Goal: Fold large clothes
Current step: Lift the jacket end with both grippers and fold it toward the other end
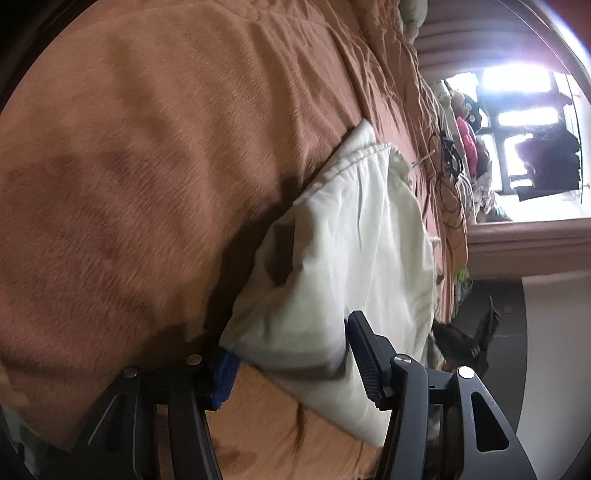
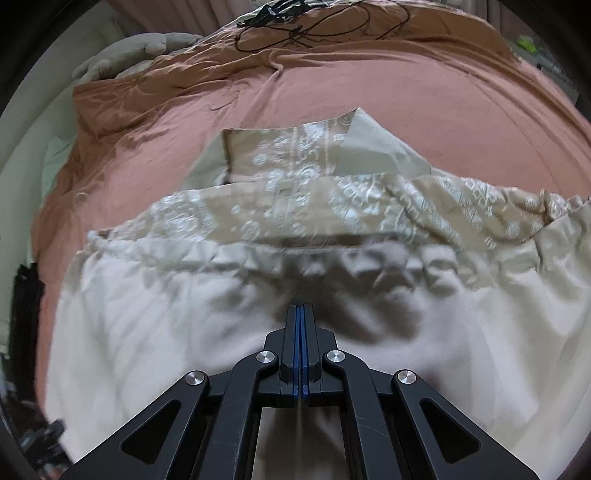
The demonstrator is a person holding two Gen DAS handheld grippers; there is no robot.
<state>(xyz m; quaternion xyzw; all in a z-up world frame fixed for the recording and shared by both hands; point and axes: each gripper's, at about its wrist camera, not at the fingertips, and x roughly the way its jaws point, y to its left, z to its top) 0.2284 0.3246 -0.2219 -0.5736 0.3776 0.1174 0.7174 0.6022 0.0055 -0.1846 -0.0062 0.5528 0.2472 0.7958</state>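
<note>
The right gripper (image 2: 300, 306) has its jaws pressed together, tips on the cream garment (image 2: 155, 332). The left gripper (image 1: 291, 354) stands with jaws apart around a folded corner of it. The garment lies on the orange bedspread (image 2: 369, 81); black cables (image 2: 314, 26) lie beyond.

— What does the room look like?

— A bed (image 2: 424, 96) fills most of it, covered by a rust-brown blanket (image 1: 147, 166), creased toward the far end. Black cords (image 2: 314, 29) lie in loops on it there.

— Any window?

— Yes, a bright window (image 1: 524, 122) with dark bars, so overexposed that nothing outside shows. Pink curtains (image 1: 476, 40) hang beside it, and a heap of coloured things (image 1: 469, 136) sits below, too small to tell apart.

— And the rest?

— A pale wall (image 1: 554, 350), and a strip of dark floor (image 1: 506, 325) beside the bed.
</note>
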